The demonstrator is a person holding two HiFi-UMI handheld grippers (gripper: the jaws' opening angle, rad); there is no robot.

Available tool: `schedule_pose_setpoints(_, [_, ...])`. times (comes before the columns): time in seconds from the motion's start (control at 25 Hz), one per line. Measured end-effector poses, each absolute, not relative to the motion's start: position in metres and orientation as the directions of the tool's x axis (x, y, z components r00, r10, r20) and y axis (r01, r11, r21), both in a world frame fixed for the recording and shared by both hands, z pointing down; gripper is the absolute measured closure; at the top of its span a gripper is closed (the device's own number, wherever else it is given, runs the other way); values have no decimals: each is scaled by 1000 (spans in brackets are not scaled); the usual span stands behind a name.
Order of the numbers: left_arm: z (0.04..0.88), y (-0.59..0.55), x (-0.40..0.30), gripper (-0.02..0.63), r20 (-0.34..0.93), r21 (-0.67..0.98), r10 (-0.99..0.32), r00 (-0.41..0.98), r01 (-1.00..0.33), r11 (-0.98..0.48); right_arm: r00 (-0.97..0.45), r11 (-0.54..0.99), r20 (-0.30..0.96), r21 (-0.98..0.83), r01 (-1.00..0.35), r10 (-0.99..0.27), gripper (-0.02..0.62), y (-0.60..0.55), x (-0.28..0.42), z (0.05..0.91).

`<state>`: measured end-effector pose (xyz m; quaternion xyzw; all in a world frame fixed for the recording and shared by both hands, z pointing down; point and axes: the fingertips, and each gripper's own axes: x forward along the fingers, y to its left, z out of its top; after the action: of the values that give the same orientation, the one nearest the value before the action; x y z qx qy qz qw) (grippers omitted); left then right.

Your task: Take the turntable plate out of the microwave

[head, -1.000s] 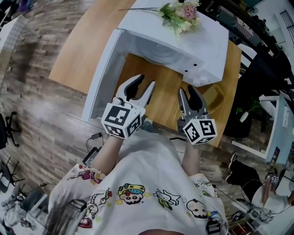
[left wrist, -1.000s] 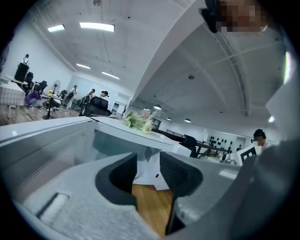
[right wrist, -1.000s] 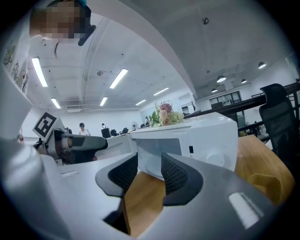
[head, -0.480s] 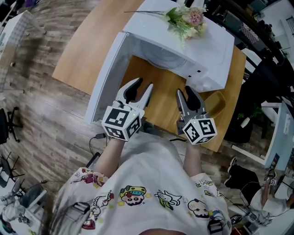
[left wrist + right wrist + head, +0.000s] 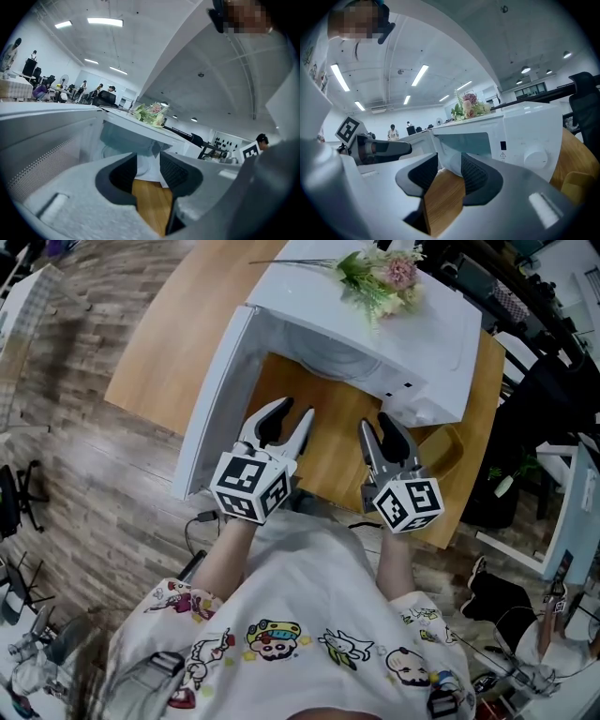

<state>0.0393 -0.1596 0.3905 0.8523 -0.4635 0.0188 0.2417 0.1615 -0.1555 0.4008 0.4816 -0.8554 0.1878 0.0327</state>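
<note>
The white microwave [image 5: 375,315] stands on a wooden table [image 5: 328,456] with its door [image 5: 214,404] swung open to the left. The pale round turntable plate [image 5: 323,357] lies inside the cavity, also dimly visible as the plate [image 5: 108,151] in the left gripper view. My left gripper [image 5: 295,409] hovers over the table just before the opening, open and empty. Beside it, my right gripper [image 5: 380,423] is open and empty too, below the control panel. Table wood shows between the jaws of the left gripper [image 5: 148,161] and the right gripper [image 5: 449,171].
A bunch of flowers [image 5: 380,277] lies on the microwave's top. The control knob [image 5: 536,158] faces the right gripper. A yellow object [image 5: 441,442] sits at the table's right edge. The open door walls off the left side. Chairs and desks stand around.
Both grippers stay open in nearly the same place in front of the microwave. Only the head view has shifted slightly.
</note>
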Motion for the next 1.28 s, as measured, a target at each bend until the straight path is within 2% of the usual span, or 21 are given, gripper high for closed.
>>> schedule_pose_setpoints(0.64, [429,-176,48,460,292,474,-737,609,-762,-442,-528,420,282,-363,-832,-801,445,-172,156,440])
schedule_pose_setpoints(1.28, [485,-213,52,462,306,603,-738,601,-722,-338,-510,344,329,-447,-826,-795,448,-197,147,489])
